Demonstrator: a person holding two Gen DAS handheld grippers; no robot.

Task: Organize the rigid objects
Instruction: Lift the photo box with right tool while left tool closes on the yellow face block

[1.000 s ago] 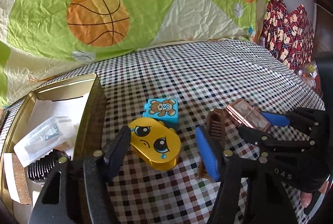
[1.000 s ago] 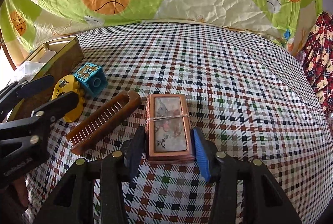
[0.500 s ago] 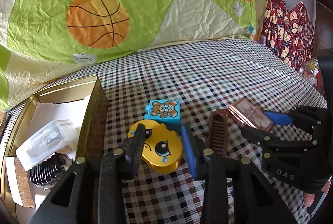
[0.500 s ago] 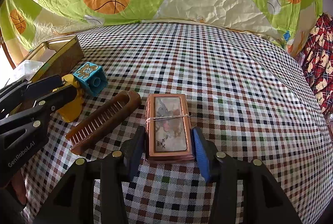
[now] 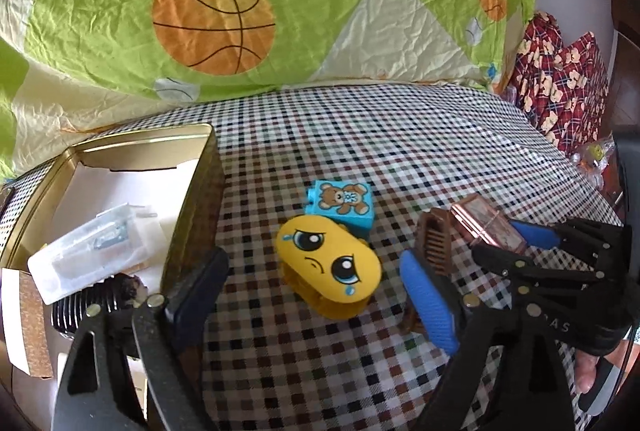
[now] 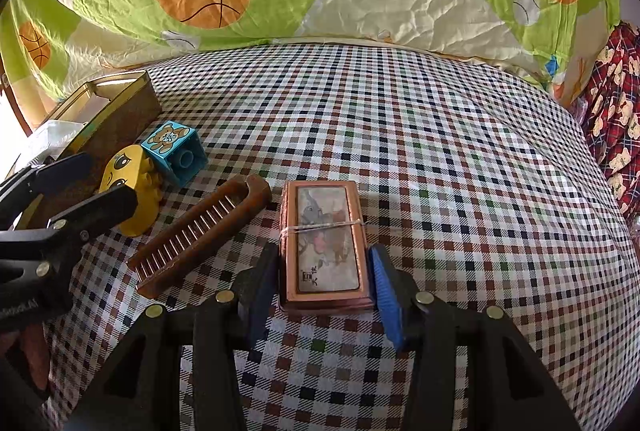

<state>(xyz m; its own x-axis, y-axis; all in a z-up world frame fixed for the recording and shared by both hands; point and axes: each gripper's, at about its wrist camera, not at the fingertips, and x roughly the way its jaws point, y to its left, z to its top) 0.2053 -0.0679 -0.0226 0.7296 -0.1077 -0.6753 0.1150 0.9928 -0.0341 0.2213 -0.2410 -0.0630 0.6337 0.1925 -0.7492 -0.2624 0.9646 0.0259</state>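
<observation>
Lying on the checked tablecloth (image 6: 400,135), just beside a blue square toy block with a teddy bear print (image 5: 341,202): the yellow oval plastic toy with a crying face (image 5: 330,265). Spreading wide around that toy without touching it: the left gripper (image 5: 316,281), jaws opening. Clamping the flat copper-framed rectangular case with a picture lid (image 6: 325,245) by its long sides: the right gripper (image 6: 325,281). Resting between toy and case: a brown wooden comb (image 6: 200,235). Standing at far left: an open gold metal tin (image 5: 192,167).

One yellow sad-faced plastic toy (image 5: 330,265), one blue bear-printed block (image 5: 342,205), one brown wooden comb (image 6: 200,235), one copper-framed picture box (image 6: 324,247), one gold open tin (image 5: 120,159).
</observation>
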